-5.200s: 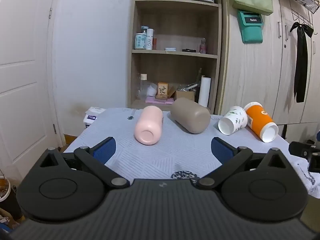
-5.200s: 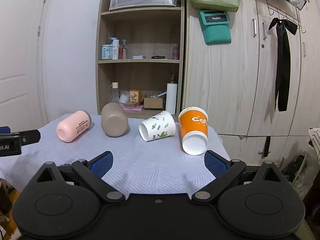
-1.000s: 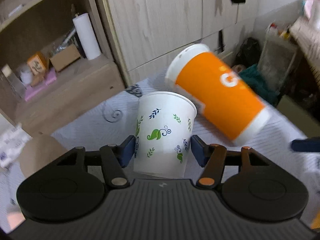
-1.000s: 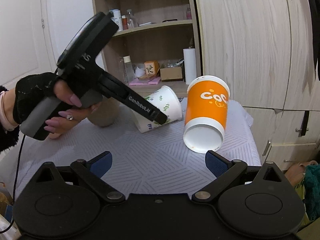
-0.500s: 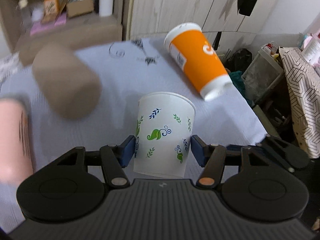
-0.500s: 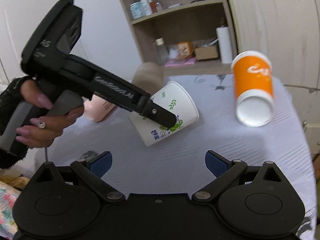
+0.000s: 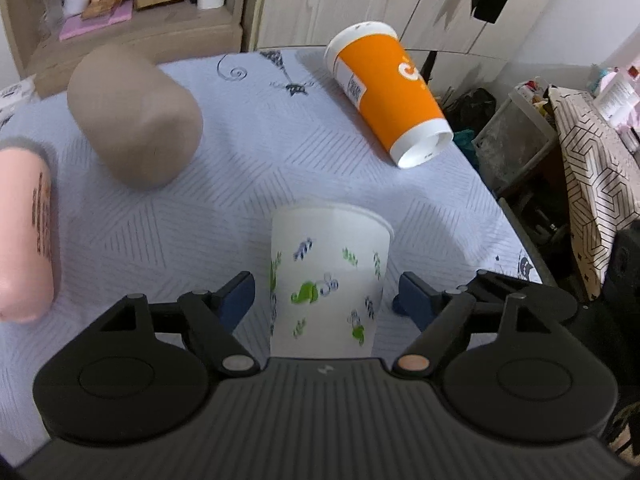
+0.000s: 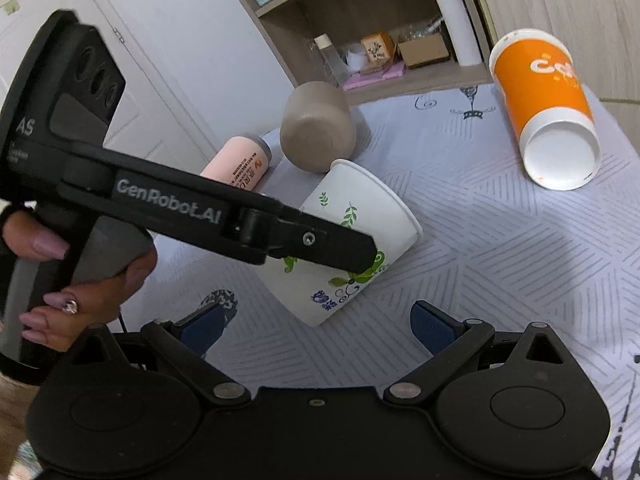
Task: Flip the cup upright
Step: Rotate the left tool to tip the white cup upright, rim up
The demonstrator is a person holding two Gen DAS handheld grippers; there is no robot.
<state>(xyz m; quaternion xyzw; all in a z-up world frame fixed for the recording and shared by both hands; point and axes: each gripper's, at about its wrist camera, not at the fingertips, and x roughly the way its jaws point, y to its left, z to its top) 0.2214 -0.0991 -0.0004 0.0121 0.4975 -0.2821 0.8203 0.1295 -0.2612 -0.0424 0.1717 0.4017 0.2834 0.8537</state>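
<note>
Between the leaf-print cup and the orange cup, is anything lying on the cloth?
Nothing: between the leaf-print cup and the orange cup only bare tablecloth shows in both views.

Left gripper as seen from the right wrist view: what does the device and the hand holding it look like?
The left gripper is a matte black pistol-shaped unit with a grey handle, white "GenRobot.AI" lettering along its arm and round holes in its rear block. Its tongs carry dark blue pads. The hand has pale mauve nails, a ring and a dark cuff; a thin black cable hangs below.
</note>
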